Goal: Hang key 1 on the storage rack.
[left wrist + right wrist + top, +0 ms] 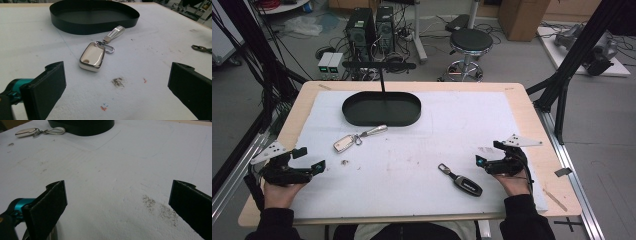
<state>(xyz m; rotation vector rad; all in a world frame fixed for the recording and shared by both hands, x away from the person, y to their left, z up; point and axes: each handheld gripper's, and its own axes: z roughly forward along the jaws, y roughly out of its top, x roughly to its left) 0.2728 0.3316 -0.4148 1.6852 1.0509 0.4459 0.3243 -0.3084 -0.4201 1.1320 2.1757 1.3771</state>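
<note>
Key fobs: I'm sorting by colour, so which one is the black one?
The black key fob nearest the right gripper; the other, the silver-cream key fob, lies by the black tray.

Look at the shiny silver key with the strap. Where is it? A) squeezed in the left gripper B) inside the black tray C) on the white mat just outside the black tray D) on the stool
C: the silver key lies flat on the white mat, its strap reaching toward the black tray but outside the tray's wall, and the left gripper sits open, apart from it.
</note>
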